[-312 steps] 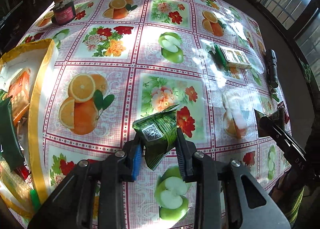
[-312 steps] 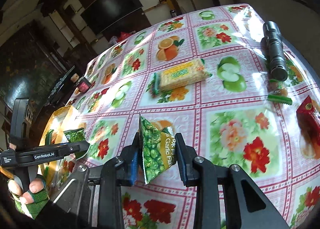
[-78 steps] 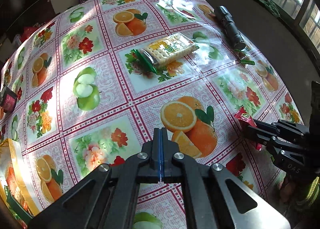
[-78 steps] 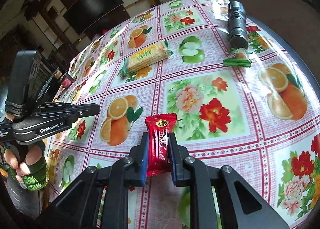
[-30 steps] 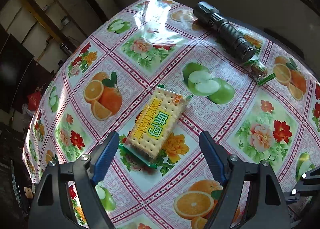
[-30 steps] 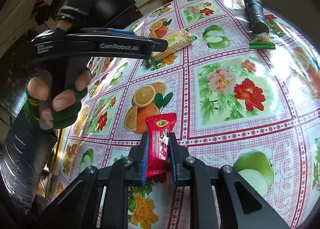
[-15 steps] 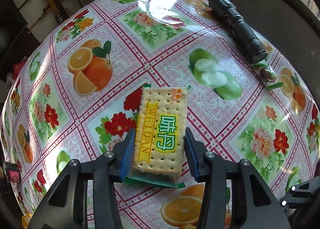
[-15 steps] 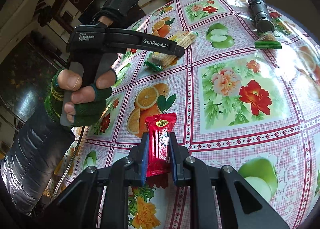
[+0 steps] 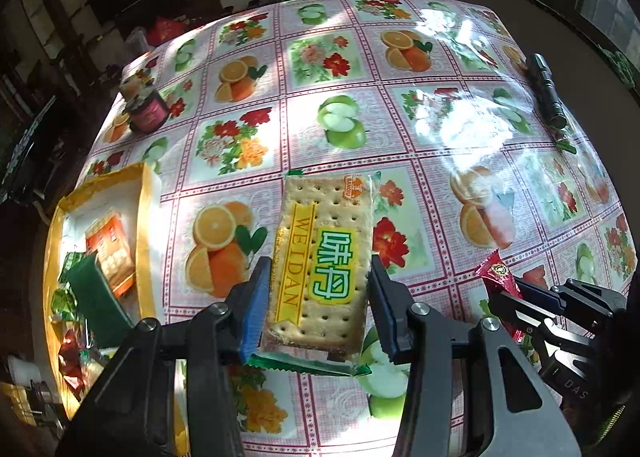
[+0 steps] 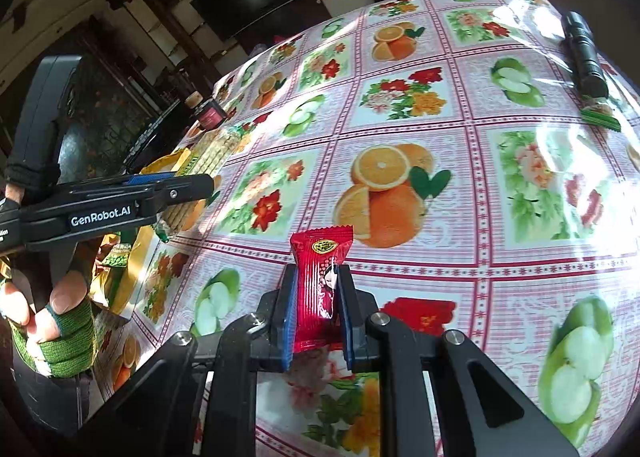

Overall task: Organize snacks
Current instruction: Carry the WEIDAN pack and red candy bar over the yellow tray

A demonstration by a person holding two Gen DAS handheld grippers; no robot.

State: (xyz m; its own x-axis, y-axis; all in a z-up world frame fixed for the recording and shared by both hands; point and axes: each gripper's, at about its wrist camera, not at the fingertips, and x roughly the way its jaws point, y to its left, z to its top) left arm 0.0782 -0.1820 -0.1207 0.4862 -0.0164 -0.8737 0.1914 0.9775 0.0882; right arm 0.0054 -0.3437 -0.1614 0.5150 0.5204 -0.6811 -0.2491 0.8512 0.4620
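Observation:
My left gripper (image 9: 318,297) is shut on a cracker pack (image 9: 324,257) with a green and yellow label, held above the fruit-print tablecloth. My right gripper (image 10: 318,311) is shut on a red snack packet (image 10: 320,277), which also shows in the left wrist view (image 9: 498,277) at the right. A yellow-rimmed box (image 9: 146,217) at the table's left edge holds an orange pack (image 9: 112,249), a dark green pack (image 9: 98,303) and other snacks. In the right wrist view the left gripper (image 10: 188,187) carries the crackers (image 10: 208,165) near the box (image 10: 140,253).
A black flashlight (image 9: 546,91) lies at the table's far right edge, with a small green-ended snack (image 10: 600,113) beside it. A dark red jar (image 9: 148,111) stands at the far left. The table drops off on all sides.
My left gripper has lifted the cracker pack off the table and swung left toward the yellow-rimmed box. The right gripper still holds the red packet and has turned slightly toward the box.

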